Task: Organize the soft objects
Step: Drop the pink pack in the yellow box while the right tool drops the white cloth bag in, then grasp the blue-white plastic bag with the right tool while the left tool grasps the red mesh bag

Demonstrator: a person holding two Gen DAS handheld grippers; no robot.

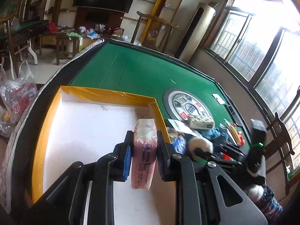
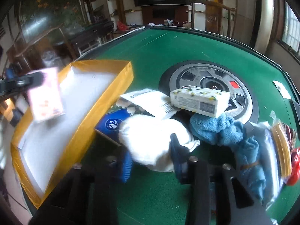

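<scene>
- Left wrist view: the left gripper (image 1: 144, 150) is clenched on a pink tissue pack (image 1: 144, 150), held over the yellow-rimmed tray (image 1: 110, 95), near its rim at 2 o'clock.
- Right wrist view: the right gripper (image 2: 151, 161) grasps a white cloth bundle (image 2: 151, 138) on the green table (image 2: 150, 56); the tray lies at 9 o'clock, a blue towel (image 2: 225, 131) at 3 o'clock.

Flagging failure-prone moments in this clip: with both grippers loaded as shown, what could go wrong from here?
1. The left gripper pinches the pink tissue pack near one end; the long free end could swing or slip before it is set down in the yellow box.
2. The right gripper clamps only an edge of the white cloth. Lifting may drag the paper sheet and tip the patterned tissue pack off the blue towel.
</scene>
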